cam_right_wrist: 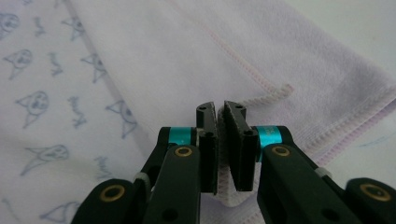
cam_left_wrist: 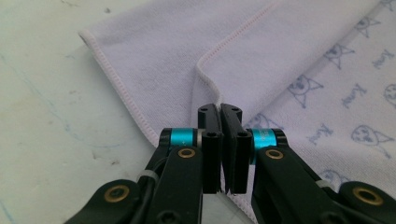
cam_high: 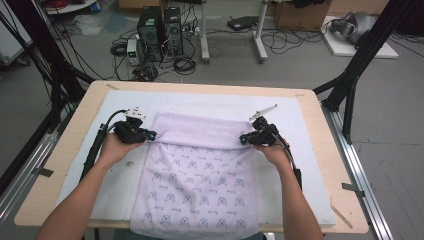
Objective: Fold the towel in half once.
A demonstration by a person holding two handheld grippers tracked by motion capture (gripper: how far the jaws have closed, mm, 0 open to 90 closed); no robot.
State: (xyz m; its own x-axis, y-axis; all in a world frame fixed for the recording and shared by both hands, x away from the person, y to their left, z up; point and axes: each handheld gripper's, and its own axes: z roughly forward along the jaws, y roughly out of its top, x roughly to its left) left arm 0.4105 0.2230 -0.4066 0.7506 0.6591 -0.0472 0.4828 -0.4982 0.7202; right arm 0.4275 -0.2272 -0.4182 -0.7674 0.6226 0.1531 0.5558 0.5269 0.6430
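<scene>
**Table and its coverings**

A light wooden table point(cam_high: 65, 145) carries a white mat point(cam_high: 310, 150) that covers most of its top. On the mat lies a pale lilac printed towel point(cam_high: 200, 190), its far end folded back, its near edge hanging over the table's front.

Pale wooden table top point(cam_high: 320, 150) under a white mat point(cam_high: 125, 100). Beyond the far edge, on the grey floor point(cam_high: 400, 150), two black computer towers point(cam_high: 161, 31) side by side, with coiled cables point(cam_high: 185, 64) just beside them. Further right, white desk legs point(cam_high: 260, 42), a cardboard box point(cam_high: 300, 15) and slanting black frame struts point(cam_high: 360, 55).
</scene>
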